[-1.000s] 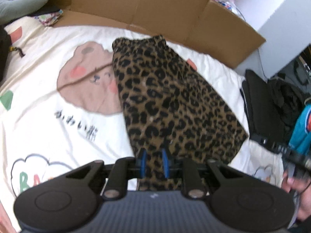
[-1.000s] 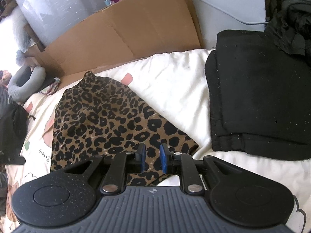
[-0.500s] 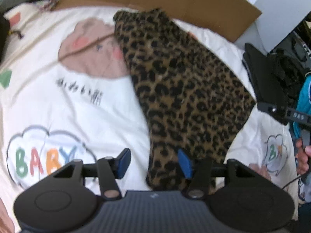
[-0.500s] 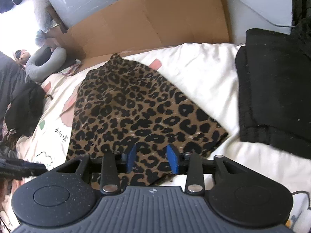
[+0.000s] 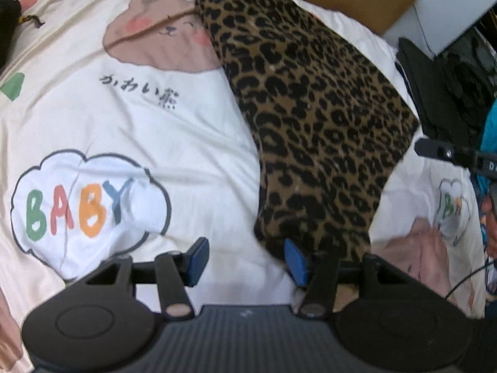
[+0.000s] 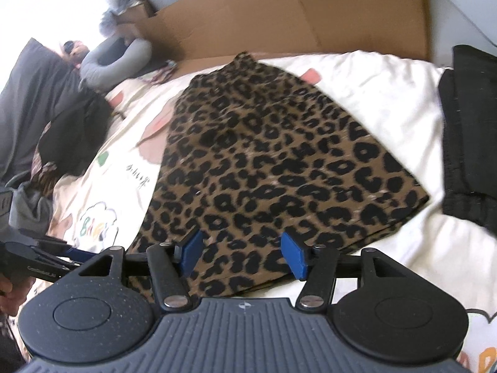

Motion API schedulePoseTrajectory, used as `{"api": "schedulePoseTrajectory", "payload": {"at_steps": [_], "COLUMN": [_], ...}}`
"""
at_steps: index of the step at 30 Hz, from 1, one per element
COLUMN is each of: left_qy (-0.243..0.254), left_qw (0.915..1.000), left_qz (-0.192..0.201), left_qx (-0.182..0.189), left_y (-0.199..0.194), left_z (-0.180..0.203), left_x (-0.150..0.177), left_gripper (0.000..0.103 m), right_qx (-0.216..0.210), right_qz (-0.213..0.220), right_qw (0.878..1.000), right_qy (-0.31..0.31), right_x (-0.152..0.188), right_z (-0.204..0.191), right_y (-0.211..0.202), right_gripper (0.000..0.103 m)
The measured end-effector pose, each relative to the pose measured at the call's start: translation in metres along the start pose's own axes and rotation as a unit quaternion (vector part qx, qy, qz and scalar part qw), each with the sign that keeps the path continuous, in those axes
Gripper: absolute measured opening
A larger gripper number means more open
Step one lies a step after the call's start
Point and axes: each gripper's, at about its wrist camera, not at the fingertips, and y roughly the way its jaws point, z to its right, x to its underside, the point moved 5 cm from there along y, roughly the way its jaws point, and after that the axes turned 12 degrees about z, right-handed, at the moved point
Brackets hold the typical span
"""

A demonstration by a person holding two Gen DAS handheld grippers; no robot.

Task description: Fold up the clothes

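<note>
Leopard-print garment (image 5: 313, 118) folded narrow, both grippers let go

Left gripper (image 5: 245, 262) released at its 6 o'clock corner; right gripper (image 6: 243, 256) jaws opening, nothing pinched; further folds likely remain.

A white bed cover (image 5: 130, 124) with a bear picture and the word BABY lies flat, brown cardboard (image 6: 310, 21) stands behind it, and a grey neck pillow (image 6: 115, 59) sits near the bright corner.

leopard-print garment (image 5: 313, 102): 1 | black garment (image 6: 472, 143): 1 | cardboard sheet (image 6: 279, 21): 1
</note>
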Motion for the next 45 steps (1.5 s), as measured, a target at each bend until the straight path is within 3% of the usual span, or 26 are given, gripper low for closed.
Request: {"api": "schedulePoseTrajectory", "payload": {"at_steps": [9,14,17,25,34,36,40,45], "left_qy": [0.008,0.025,0.048,0.06,0.047,0.039,0.082,0.074], "left_qw": [0.9999,0.9995,0.9988,0.9975,0.9951,0.9955,0.9953,0.9964], "left_qz": [-0.003,0.01,0.014,0.036,0.084,0.081,0.051,0.039], "left_qx": [0.009,0.016,-0.005,-0.006,0.021,0.03,0.007,0.007], "left_y": [0.014,0.022,0.03,0.036,0.028,0.03,0.037,0.04], "left_z": [0.011,0.021,0.025,0.031,0.036,0.036,0.038,0.034], "left_x": [0.002,-0.001,-0.001,-0.006,-0.017,-0.017,-0.008,-0.003], "left_gripper": [0.057,0.057,0.065,0.065,0.065,0.065,0.065,0.065], "right_qx": [-0.038,-0.027,-0.015,0.004,0.01,0.011,0.012,0.011], "right_qz": [-0.049,-0.05,-0.043,-0.035,-0.039,-0.04,-0.035,-0.033], "right_qw": [0.998,0.998,0.999,0.999,0.999,0.999,0.999,0.999], "right_qy": [0.005,0.018,0.021,0.018,0.008,0.008,0.013,0.014], "right_x": [0.024,0.028,0.024,0.016,0.02,0.02,0.021,0.021], "right_z": [-0.014,-0.005,0.006,0.026,0.026,0.027,0.027,0.028], "right_y": [0.019,0.033,0.038,0.052,0.059,0.059,0.058,0.058], "right_gripper": [0.064,0.064,0.064,0.063,0.063,0.063,0.063,0.063]}}
